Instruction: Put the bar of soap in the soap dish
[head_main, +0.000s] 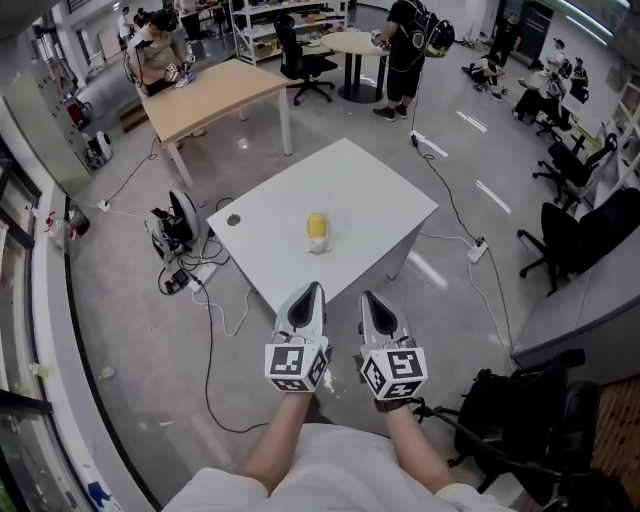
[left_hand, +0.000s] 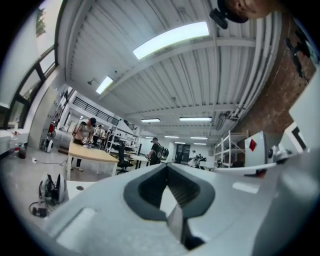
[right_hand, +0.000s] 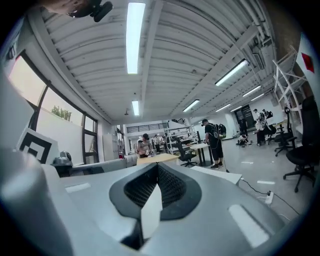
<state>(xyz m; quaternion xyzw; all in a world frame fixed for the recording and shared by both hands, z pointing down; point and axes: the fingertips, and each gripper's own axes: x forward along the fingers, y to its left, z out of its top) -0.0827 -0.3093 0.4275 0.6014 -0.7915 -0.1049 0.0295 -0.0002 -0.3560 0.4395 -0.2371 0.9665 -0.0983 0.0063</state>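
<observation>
A yellow bar of soap (head_main: 316, 226) rests on a small pale soap dish (head_main: 319, 246) near the middle of the white table (head_main: 380, 190). Both grippers hang close to the person's body, short of the table's near corner and well apart from the soap. In the head view the left gripper (head_main: 311, 289) and the right gripper (head_main: 368, 298) point toward the table, side by side. The left gripper (left_hand: 167, 165) is shut with nothing between its fingers. The right gripper (right_hand: 157, 164) is likewise shut and empty. Neither gripper view shows the soap.
A small dark round spot (head_main: 233, 220) marks the table's left corner. Cables and devices (head_main: 176, 240) lie on the floor to the left. A wooden table (head_main: 215, 92) stands behind, black office chairs (head_main: 575, 240) at right, a dark bag (head_main: 500, 400) near the person's right side.
</observation>
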